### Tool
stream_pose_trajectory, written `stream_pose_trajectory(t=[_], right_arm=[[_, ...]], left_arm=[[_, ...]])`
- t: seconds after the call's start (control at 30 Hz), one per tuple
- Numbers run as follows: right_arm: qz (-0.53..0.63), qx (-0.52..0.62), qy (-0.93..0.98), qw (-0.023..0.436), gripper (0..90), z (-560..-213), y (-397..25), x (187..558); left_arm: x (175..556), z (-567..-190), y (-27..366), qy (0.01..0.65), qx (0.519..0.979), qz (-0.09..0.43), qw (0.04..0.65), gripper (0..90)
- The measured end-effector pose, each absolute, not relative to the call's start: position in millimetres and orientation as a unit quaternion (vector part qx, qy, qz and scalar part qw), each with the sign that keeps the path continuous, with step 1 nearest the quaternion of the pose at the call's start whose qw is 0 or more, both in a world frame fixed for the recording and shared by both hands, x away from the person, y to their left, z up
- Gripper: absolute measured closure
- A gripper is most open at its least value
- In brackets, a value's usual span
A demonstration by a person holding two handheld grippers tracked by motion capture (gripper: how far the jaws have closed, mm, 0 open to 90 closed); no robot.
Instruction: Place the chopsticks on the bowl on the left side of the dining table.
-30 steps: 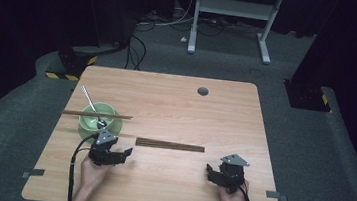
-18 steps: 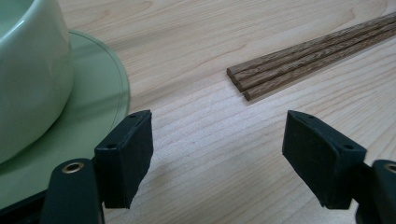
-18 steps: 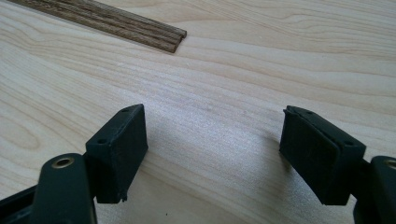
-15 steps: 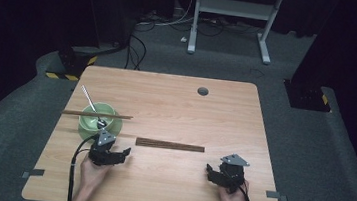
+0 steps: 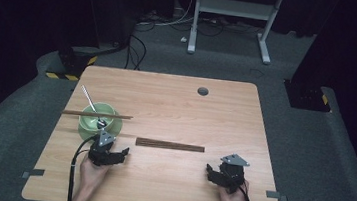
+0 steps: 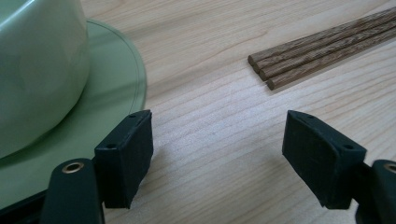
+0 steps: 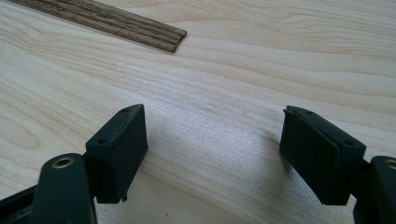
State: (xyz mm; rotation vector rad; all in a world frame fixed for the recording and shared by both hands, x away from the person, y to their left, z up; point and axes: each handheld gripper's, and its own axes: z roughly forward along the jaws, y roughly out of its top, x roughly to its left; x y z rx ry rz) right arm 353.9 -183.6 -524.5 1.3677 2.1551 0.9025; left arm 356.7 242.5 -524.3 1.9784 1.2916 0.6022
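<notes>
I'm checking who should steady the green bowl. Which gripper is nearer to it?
Left. The left gripper sits just in front of the green bowl, beside its saucer; the right gripper is far across the table, past the dark chopsticks.

bowl [image 6: 37, 70]: cut off by top and left edges in left gripper view; rim and inside not seen there
saucer [image 6: 112, 88]: partly behind the bowl and the near jaw, runs off bottom-left
chopsticks [image 6: 322, 46]: only one end in frame in left gripper view, rest off right edge; count hard to tell
chopsticks, right gripper view [image 7: 107, 21]: far end cut by top-left
spoon [image 5: 93, 106]: too small in high view, bowl end unclear
person's forearms: cut off by bottom edge in high view
</notes>
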Motion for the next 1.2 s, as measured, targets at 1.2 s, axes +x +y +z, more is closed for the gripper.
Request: stream_pose_trajectory(t=[1.2], right_arm=[[0.326, 0.493, 0.777, 0.215, 22.5, -524.6, -183.6, 353.9]], left_arm=[[359.8, -528.0, 244.4, 0.517, 0.754, 0.228, 0.335, 21.1]])
